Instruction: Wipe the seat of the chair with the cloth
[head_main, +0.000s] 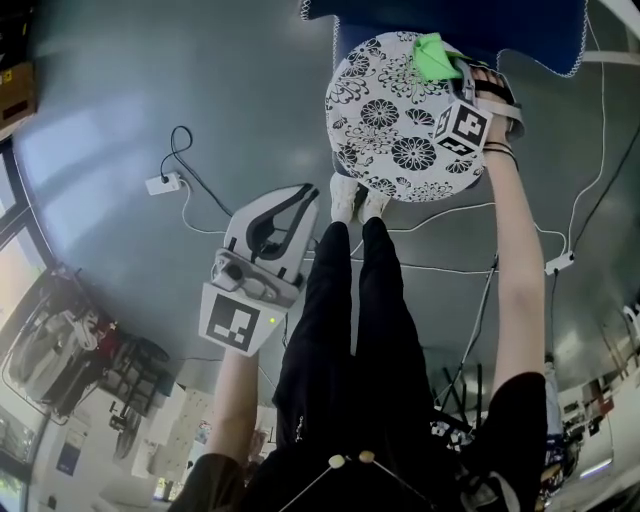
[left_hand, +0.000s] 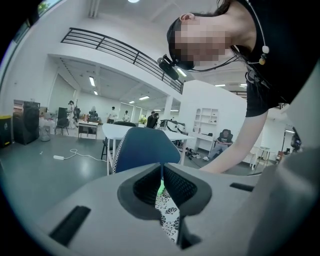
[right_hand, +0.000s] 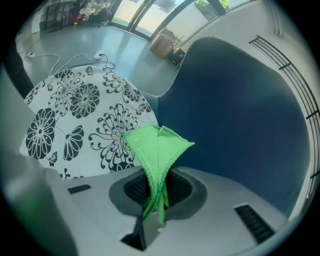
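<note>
Right hand-held gripper (right_hand: 156, 194) pinches cloth (right_hand: 158, 147), partly hiding it.

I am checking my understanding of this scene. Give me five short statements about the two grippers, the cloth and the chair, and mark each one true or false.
1. The right gripper has its jaws shut on a green cloth. True.
2. The left gripper rests on the seat. False: it is held away from the chair, beside the person's legs, with its jaws together and nothing between them.
3. The seat is round and white, with a black flower pattern. True.
4. The backrest is red. False: it is dark blue.
5. The cloth is at the front edge of the seat, near the person's feet. False: it is at the back of the seat, close to the backrest.
</note>
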